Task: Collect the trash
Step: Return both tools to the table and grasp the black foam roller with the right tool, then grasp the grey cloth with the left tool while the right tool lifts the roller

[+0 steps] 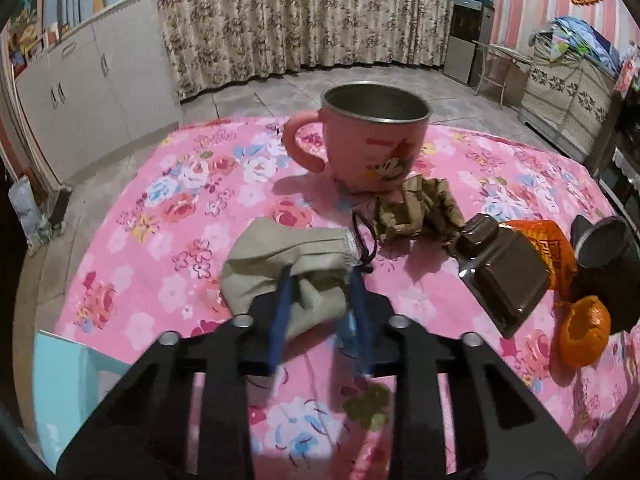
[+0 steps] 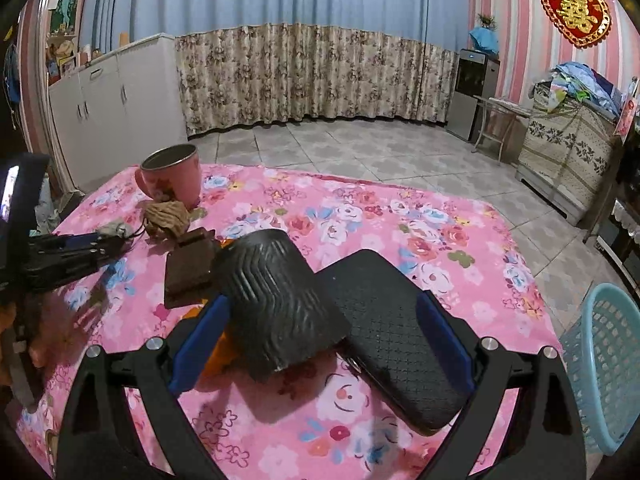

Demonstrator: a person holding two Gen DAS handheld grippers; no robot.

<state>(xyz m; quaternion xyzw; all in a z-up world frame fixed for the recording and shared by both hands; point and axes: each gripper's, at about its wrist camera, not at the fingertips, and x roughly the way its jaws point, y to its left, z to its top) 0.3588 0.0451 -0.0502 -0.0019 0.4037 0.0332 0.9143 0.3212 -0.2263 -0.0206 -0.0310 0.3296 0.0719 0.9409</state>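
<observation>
On the counter (image 1: 160, 208), lots of trash to pick up: crumpled paper (image 1: 416, 212), brown tray (image 1: 504, 268), orange peel (image 1: 584, 332), black cup (image 2: 276, 300) lying on its side. Early in the job, by the look of it.

Left tongs (image 1: 320, 276) pinched on a grey pouch (image 1: 280, 256), with a fold of cloth squeezed between the blue fingers (image 1: 282, 304). Right tongs (image 2: 320, 344) spread wide, holding nothing, low around the cup and a black case (image 2: 400, 328) touching it.

Next, most likely: close on the cup alone, not the case, then lift and carry over to the blue basket (image 2: 600, 360) off the counter's right edge. Careful here — round cup, easy to roll or slip.

Seen well only from the left: the pouch up close, the whole peel, the paper's folds. Seen only from the right: the basket, the case, the cup's ribbed side — and the left tongs from outside, far left. What is inside the basket: cannot tell.
</observation>
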